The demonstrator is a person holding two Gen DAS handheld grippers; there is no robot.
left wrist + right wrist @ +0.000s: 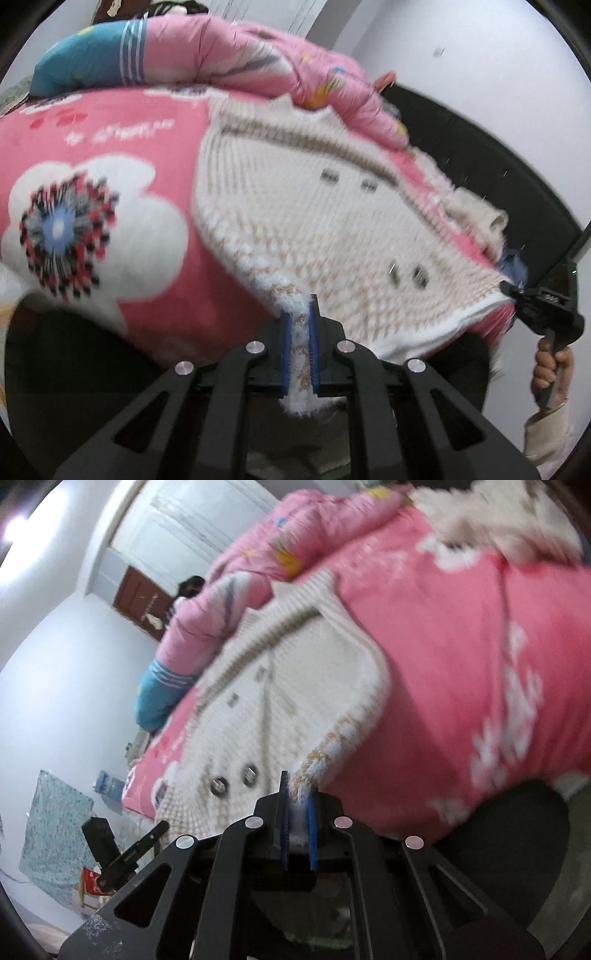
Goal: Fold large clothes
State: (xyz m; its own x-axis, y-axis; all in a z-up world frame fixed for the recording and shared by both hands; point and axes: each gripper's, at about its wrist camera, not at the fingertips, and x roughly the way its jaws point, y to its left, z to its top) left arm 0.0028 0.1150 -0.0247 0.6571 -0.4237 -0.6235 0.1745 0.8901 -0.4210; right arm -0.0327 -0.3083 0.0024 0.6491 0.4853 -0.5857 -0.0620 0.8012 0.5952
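A sweater (295,206) lies spread on a blanket (110,155) covering a bed. A bunched quilt (229,55) sits behind it. Each near corner of the sweater's hem is between a gripper's fingers, left gripper (298,325), right gripper (299,805).

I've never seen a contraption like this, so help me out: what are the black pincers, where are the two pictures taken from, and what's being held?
There is no robot here. A person carries a hand-held clamp in each hand, each with a camera looking along its jaws, one picture per clamp. The left gripper and the right gripper are both shut on the hem corners of a cream knitted cardigan. It lies on a pink flowered blanket, with a pink quilt heaped behind. In the left view, the person's hand holds the other clamp.
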